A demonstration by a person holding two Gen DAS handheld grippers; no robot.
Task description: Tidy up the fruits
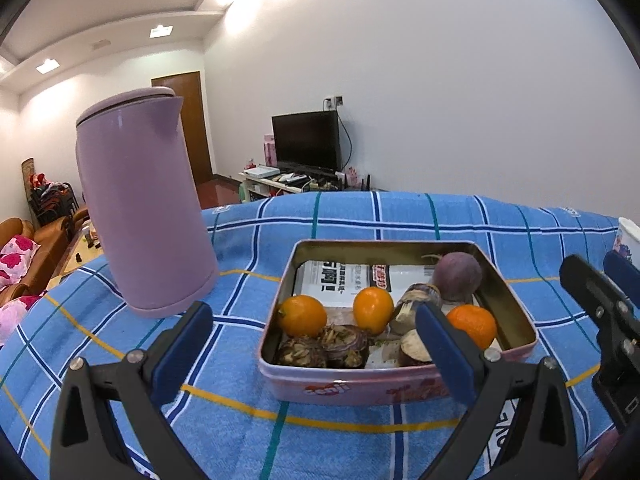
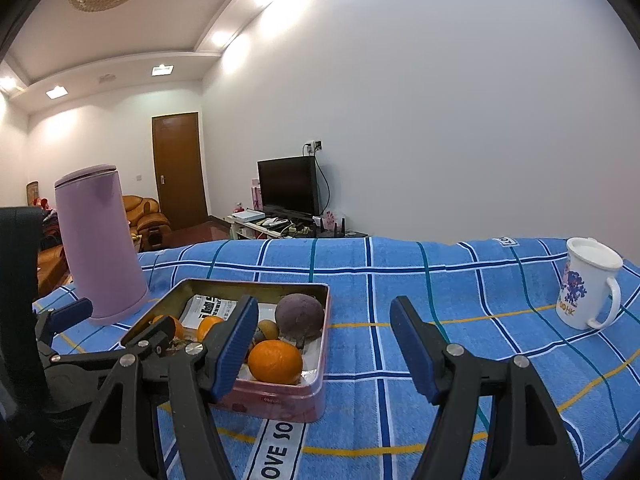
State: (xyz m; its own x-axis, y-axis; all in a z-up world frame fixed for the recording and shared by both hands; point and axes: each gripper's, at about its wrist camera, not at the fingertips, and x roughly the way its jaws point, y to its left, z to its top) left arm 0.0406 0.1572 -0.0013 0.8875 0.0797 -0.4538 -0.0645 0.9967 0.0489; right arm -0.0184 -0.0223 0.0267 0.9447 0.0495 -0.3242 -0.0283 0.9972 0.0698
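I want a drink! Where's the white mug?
The white mug stands at the far right of the right wrist view, on the blue checked cloth, well apart from the tin of fruit.

The left gripper [image 1: 316, 344] filled the lower part of its own view, jaws spread wide with nothing between the blue pads, pointing slightly downward. The right gripper [image 2: 324, 344] sat along the bottom of its view, jaws likewise apart and empty. Each showed at the edge of the other's view, side by side.
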